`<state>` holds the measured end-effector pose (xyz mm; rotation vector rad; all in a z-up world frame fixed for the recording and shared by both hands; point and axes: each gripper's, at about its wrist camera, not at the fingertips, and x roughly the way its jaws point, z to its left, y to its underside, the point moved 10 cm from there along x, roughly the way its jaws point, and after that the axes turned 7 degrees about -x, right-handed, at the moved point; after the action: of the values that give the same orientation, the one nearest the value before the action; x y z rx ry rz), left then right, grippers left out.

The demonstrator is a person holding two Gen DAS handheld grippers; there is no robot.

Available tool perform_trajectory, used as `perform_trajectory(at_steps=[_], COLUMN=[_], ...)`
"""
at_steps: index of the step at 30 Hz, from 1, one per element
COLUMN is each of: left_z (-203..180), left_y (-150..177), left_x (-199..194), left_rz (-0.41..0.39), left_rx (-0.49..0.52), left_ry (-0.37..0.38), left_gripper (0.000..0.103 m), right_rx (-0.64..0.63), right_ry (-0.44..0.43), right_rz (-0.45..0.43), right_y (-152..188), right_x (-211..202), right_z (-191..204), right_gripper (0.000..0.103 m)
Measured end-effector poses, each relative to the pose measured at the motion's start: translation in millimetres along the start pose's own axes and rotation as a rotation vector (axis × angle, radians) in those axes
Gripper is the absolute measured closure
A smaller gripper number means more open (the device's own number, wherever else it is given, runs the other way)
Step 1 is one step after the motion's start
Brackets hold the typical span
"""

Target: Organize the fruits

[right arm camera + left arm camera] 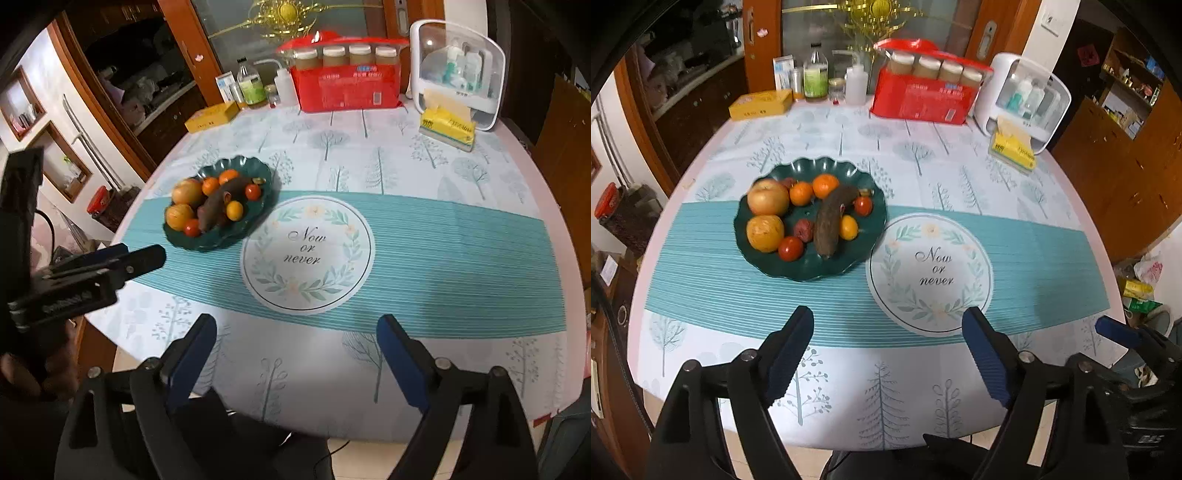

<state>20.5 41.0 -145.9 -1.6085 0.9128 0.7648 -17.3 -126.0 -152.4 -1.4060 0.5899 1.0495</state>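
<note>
Fruits heaped on a dark green scalloped plate (768, 266) left of centre on the table (1052, 258): a brown banana (833, 218), two apples (767, 197), oranges (825, 185), small tomatoes (791, 248). Left tool (888, 347) and right tool (295, 350) above the near edge, both gaping wide, empty.

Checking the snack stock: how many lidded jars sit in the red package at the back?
4, standing in one row in the red package: jars at and. More could hide behind.
</note>
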Motion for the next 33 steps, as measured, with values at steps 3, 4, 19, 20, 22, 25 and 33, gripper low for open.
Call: perform_trajectory(at_steps=[3, 4, 19, 20, 22, 25, 33], left_z=[-8.1, -11.3, -18.1, -19.2, -20.4, -19.8, -18.9], left_y=[1.5, 3.1, 25.9, 25.9, 25.4, 22.2, 15.0], left_x=[-17.9, -24.0, -59.4, -60.3, -63.8, -67.7, -68.3], left_rz=[-0.030, -0.045, -0.162, -0.169, -0.186, -0.204, -0.218], left_rx=[0.011, 0.012, -0.007, -0.002, 0.011, 0.022, 0.027], left_ry=[-0.011, -0.015, -0.133, -0.139, -0.156, -0.174, -0.198], left_gripper=[0.019, 0.018, 0.010, 0.010, 0.001, 0.001, 0.001], right_rx=[0.032, 0.039, 0.128, 0.123, 0.114, 0.101, 0.074], right_ry=[-0.027, -0.030, -0.010, -0.009, -0.011, 0.008, 0.047], right_rz=[-0.022, -0.031, -0.090, -0.096, -0.104, -0.115, -0.128], right_y=[-1.8, -1.7, 31.7, 31.3, 29.3, 26.3, 18.5], right_x=[-22.1, -27.6, -48.6, -49.4, -49.9, -50.7, -52.1], right_z=[3.2, 3.9, -2.7, -1.7, 0.3, 1.3, 3.0], right_gripper=[0.012, 0.012, 0.000, 0.000, 0.000, 0.000, 0.000])
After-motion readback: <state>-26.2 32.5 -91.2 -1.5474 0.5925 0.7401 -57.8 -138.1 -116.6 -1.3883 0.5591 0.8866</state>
